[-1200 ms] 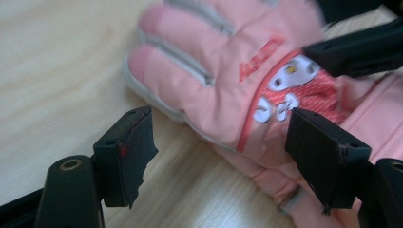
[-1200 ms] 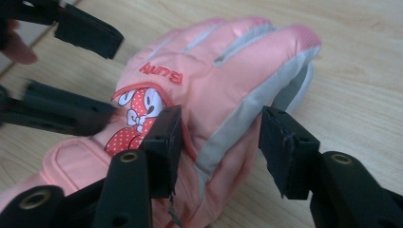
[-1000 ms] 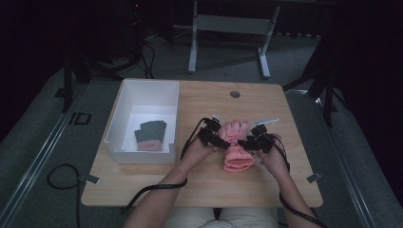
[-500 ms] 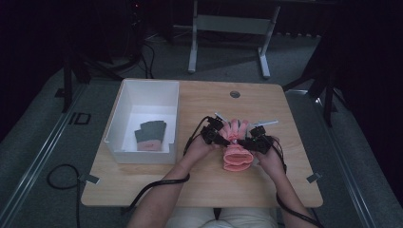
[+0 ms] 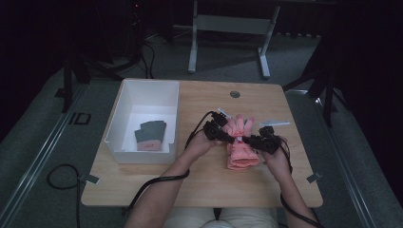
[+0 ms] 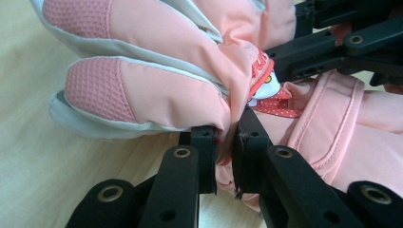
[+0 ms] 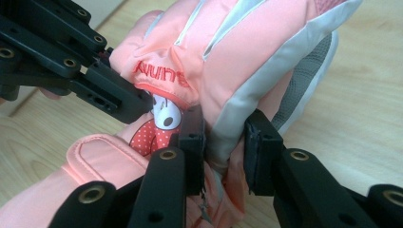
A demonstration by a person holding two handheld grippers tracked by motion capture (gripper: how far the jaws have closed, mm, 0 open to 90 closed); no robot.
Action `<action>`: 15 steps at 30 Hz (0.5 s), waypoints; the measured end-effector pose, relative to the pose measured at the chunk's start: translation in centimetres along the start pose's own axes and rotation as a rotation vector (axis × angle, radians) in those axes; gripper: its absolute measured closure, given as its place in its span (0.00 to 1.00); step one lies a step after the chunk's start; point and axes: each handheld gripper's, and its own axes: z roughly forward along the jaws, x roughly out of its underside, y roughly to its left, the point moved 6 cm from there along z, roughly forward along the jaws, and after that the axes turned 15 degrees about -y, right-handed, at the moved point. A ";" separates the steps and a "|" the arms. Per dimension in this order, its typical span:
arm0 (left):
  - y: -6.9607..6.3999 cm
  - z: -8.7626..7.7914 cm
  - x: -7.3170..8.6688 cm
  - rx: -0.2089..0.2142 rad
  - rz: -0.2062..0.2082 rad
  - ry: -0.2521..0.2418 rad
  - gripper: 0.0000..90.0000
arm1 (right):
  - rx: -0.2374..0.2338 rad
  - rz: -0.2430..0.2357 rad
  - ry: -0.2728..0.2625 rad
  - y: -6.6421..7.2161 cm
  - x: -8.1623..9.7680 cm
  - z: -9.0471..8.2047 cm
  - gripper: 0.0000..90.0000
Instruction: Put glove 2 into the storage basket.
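Pink padded glove (image 5: 242,145) is being pinched from both sides near the middle of the wooden table (image 5: 199,183), its long axis running from cuff near the person to fingers pointing away. It is being gripped by the left gripper (image 5: 231,138) and the right gripper (image 5: 248,141), whose jaws have just been closing, with forearms converging.

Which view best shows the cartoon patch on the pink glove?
The right gripper view: the cartoon patch on the pink glove faces the camera. The left gripper view catches only its edge; in the high view it is too small to make out.
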 end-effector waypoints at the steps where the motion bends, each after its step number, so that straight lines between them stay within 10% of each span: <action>1: -0.3 -0.3 -0.5 0.002 0.012 -0.009 0.90 | 0.000 -0.001 -0.012 0.1 -0.4 -0.4 0.80; 15: -2.6 -6.2 -5.5 -0.046 0.109 -0.049 0.90 | -0.025 -0.042 -0.145 2.9 -6.3 -3.5 0.80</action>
